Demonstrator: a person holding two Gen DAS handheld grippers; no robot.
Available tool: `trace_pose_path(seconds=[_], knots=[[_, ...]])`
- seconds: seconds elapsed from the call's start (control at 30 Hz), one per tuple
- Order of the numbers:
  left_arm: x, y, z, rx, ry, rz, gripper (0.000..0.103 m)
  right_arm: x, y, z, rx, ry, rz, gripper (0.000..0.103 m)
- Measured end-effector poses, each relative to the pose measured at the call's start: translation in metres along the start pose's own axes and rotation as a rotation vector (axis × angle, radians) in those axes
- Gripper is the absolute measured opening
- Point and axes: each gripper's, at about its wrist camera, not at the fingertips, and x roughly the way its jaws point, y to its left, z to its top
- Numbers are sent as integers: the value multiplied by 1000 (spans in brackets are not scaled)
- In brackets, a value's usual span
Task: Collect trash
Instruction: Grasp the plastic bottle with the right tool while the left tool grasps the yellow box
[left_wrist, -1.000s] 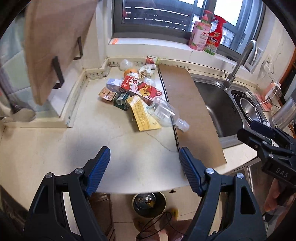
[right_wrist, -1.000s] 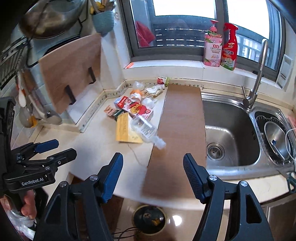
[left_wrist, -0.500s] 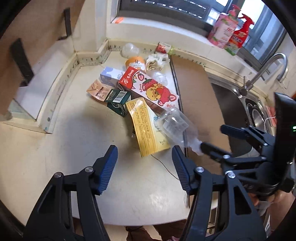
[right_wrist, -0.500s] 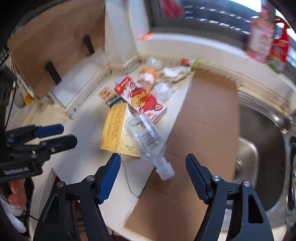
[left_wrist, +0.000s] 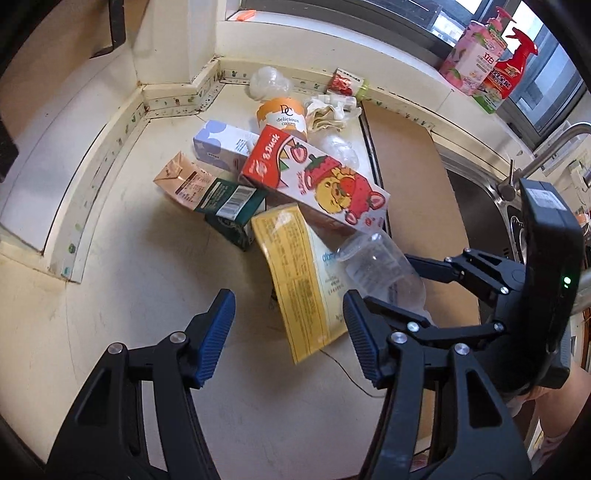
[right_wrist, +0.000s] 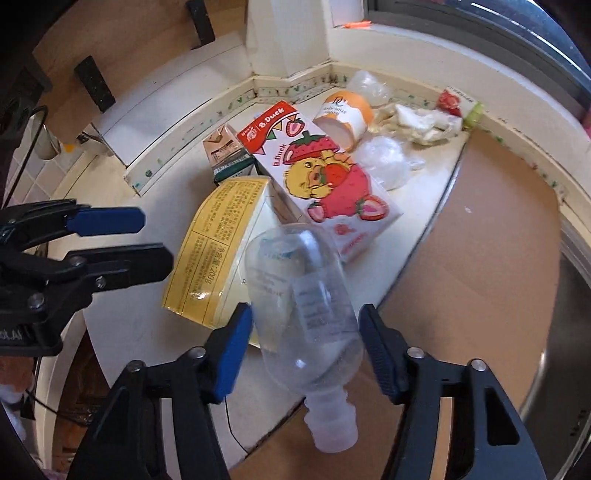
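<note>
A pile of trash lies on the cream counter. A clear plastic bottle (right_wrist: 303, 295) lies on its side with its cap toward me, between the open jaws of my right gripper (right_wrist: 306, 347), which also shows around the bottle (left_wrist: 380, 269) in the left wrist view. A yellow box (left_wrist: 303, 277) lies under the bottle, with a red strawberry-duck carton (left_wrist: 317, 181) behind it. My left gripper (left_wrist: 288, 328) is open and empty, just short of the yellow box (right_wrist: 214, 251).
Behind lie a green box (left_wrist: 232, 210), a tan carton (left_wrist: 181, 181), a purple box (left_wrist: 221, 146), an orange cake cup (left_wrist: 284, 116), crumpled wrappers (left_wrist: 328, 110) and clear plastic (right_wrist: 384, 162). Brown cardboard (right_wrist: 480, 236) covers the counter right of the pile; the sink (left_wrist: 476, 206) lies beyond.
Both grippers have moved forward and down to the pile. My right gripper now has the bottle between its open jaws; my left has closed in on the yellow box.
</note>
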Motion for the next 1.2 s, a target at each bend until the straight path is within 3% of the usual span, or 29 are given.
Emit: trace_pose_path(seconds=[0.03, 0.13, 0.37, 0.57, 0.77, 1.2], knots=[[4, 1, 3, -2, 2, -1, 58, 2, -3, 2, 6, -5, 14, 59], [18, 5, 10, -13, 21, -9, 45, 1, -9, 1, 40, -19, 56, 58], [46, 8, 25, -37, 44, -18, 40, -1, -30, -3, 164, -27, 130, 58], [51, 1, 29, -32, 36, -27, 27, 2, -43, -4, 283, -32, 174, 57], [31, -5, 24, -35, 5, -54, 4, 0, -40, -4, 317, -47, 189, 56], [-50, -4, -20, -12, -67, -84, 3, -53, -11, -23, 363, -125, 200, 55]])
